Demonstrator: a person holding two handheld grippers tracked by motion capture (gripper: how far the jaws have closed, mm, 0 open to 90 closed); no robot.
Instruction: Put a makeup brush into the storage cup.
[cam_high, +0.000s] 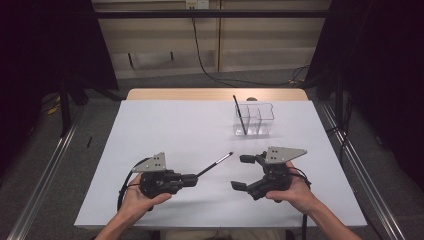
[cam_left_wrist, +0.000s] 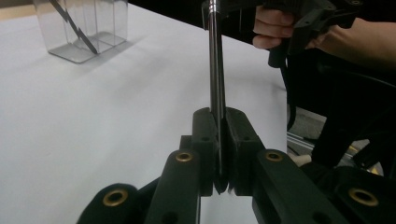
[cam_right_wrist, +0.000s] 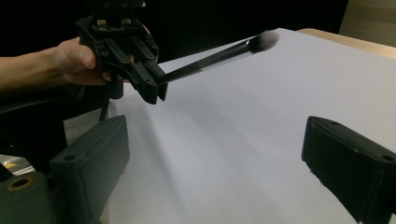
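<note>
Nearest the person, the left gripper (cam_high: 192, 178) was clenched on the tail end of a slim black brush (cam_high: 215, 164), holding it clear of the white table (cam_high: 165, 130) with its tip slanting up and away toward the right. In the left gripper view the handle (cam_left_wrist: 216, 70) ran straight out from between the closed jaws, pinched near its very end. Just across from it, the right gripper (cam_high: 241, 172) hung with its jaws released and wide apart, nothing between them, facing the brush.

The brush looked light and stiff: a thin, glossy, round handle that would likely slip or roll in a loose pinch. A second hold would sit best on the bare handle about halfway along, well short of the head, since the bristles are soft and would bend or splay if squeezed. Held only by its end, it could swing easily, so a firm, square grip seems wise.

To the eye it was a long dark stick with a short silvery band near the far end and a small, pale, fuzzy tuft (cam_right_wrist: 264, 40) at the tip.

Farther off, toward the back right of the table, stood a clear plastic holder (cam_high: 255, 120) with compartments; another thin dark brush (cam_high: 239, 114) leaned in its left compartment.
</note>
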